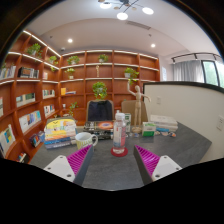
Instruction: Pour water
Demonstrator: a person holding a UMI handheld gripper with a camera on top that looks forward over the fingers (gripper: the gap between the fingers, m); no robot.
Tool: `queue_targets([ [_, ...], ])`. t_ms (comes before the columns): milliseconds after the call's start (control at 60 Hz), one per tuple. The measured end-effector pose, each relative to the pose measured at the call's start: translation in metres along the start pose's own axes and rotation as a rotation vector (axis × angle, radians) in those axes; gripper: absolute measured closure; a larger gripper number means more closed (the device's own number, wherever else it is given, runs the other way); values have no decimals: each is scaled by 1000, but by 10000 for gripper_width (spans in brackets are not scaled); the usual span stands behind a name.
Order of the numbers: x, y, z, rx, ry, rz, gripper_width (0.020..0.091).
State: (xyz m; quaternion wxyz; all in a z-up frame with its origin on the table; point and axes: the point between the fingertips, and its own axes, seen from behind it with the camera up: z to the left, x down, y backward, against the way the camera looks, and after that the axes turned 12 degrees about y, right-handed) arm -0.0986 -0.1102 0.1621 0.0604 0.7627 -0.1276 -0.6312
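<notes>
- grey table (150, 150) ran ahead, bookshelves (30, 95) behind it.
- water bottle (119, 132) stood upright mid-table, beyond the fingers, roughly centred.
- white cup (84, 140) sat left of it, near.
- gripper (113, 160) wide apart, holding nothing.
- best approach, i judged: advance straight, close on the bottle's middle.

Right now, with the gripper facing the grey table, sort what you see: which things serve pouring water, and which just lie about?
For the job:
- clear bottle, upright, beyond the open gripper
- white mug, left of it

Lying about:
- colourful box
- small green-and-white box
- stack of books
- wooden mannequin
- bookshelves
</notes>
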Motion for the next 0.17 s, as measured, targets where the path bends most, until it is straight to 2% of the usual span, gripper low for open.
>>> queue_targets([
  [167, 10, -1, 1, 0, 1, 21, 233],
])
